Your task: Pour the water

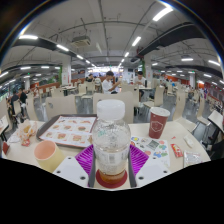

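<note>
Between your gripper's (111, 160) purple pads, a capped clear water bottle (111, 140) stands upright, both fingers clamped on it. You'd likely need that cap off before tipping toward the red paper cup (158, 122) nearby. Mind the food tray (66, 131) and yellow-lidded container (46, 154) opposite.

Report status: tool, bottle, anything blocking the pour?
Tool shut on water bottle, cap on. Red paper cup ahead, upright on table. Nothing between them.

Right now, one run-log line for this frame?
tongs shut on bottle | bottle upright, capped | red cup beyond | pour not begun
</note>
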`<action>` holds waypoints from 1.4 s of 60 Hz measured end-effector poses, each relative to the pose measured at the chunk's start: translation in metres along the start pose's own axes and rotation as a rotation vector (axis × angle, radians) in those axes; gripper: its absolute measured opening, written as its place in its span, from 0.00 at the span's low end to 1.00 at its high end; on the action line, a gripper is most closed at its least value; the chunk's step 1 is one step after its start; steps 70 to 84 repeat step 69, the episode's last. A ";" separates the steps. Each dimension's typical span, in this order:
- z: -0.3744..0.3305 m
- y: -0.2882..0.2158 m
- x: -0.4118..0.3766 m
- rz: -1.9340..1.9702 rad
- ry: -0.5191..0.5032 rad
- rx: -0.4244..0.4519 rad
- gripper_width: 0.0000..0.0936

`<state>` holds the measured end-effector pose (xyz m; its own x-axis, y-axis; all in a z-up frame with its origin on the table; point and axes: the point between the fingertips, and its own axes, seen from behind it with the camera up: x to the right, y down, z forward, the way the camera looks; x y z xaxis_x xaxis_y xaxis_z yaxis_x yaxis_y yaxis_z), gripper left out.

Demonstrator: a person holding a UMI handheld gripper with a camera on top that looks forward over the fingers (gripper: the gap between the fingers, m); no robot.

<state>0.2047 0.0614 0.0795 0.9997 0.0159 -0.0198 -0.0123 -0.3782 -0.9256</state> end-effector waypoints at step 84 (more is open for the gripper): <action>-0.287 -0.014 -0.081 -0.020 0.098 -0.241 0.91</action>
